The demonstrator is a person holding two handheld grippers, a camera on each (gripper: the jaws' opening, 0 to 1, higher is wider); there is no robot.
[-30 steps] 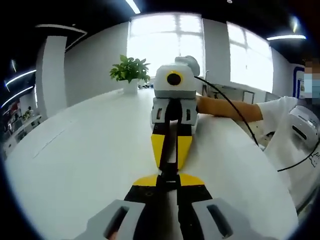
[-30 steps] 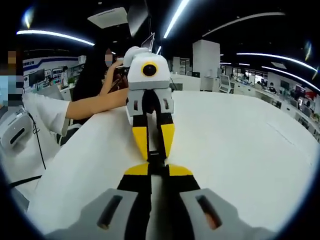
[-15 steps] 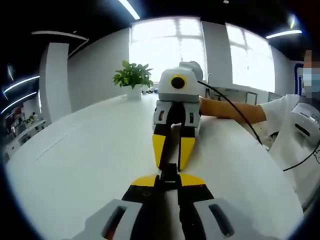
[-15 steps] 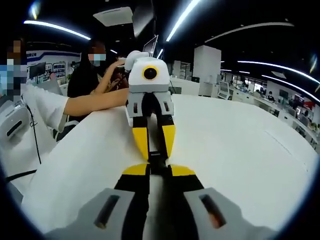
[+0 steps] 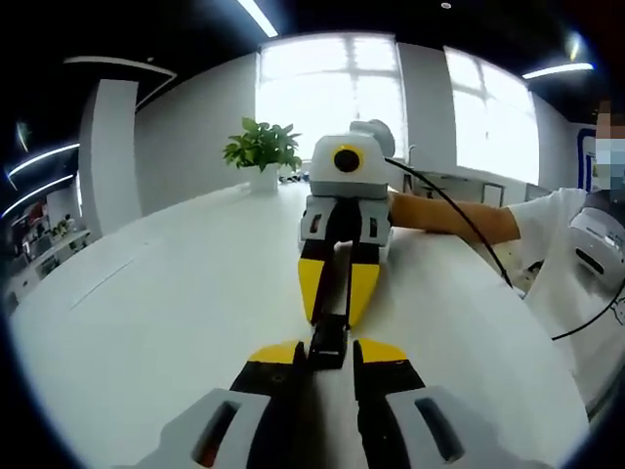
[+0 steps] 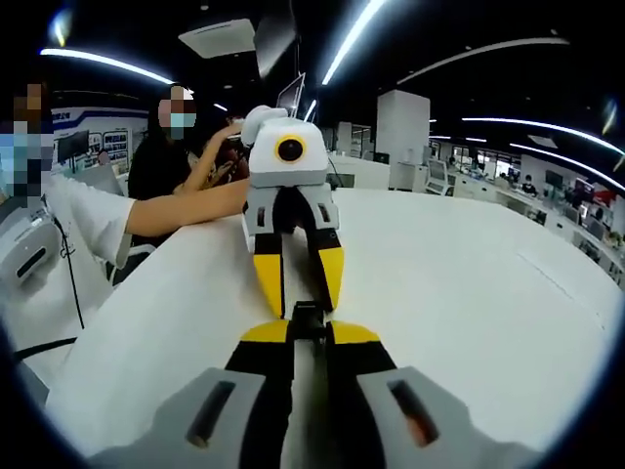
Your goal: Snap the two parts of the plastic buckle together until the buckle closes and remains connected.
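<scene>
1. The left tool (image 5: 329,350) and the right tool (image 5: 334,293) faced each other nose to nose over the white surface (image 5: 166,313); in the left gripper view the right tool lay at 12 o'clock from the left one, tips almost meeting
2. The buckle (image 5: 329,337) sat in the short space between the two sets of yellow tips, its long axis running 6 to 12 o'clock, in line with both tools, so any closing push would run straight along that line
3. The left tool's jaws stood apart: in the right gripper view its yellow tips were spread with pale surface showing between them, and they flanked the 12 o'clock end of the buckle without clearly touching it
4. The right tool's jaws were drawn together on the buckle's other end; in its own view the dark piece rose from between the yellow tips at 12 o'clock, so this tool was the one carrying it
5. The buckle looked black, small and narrow, a single slim dark bar held off the surface; from these views it read as one joined piece, though the seam between its halves was too small to make out
6. Judging by that, the halves were probably already mated, and the right tool, gripping the buckle, was the one placed to set it down or test the latch
</scene>
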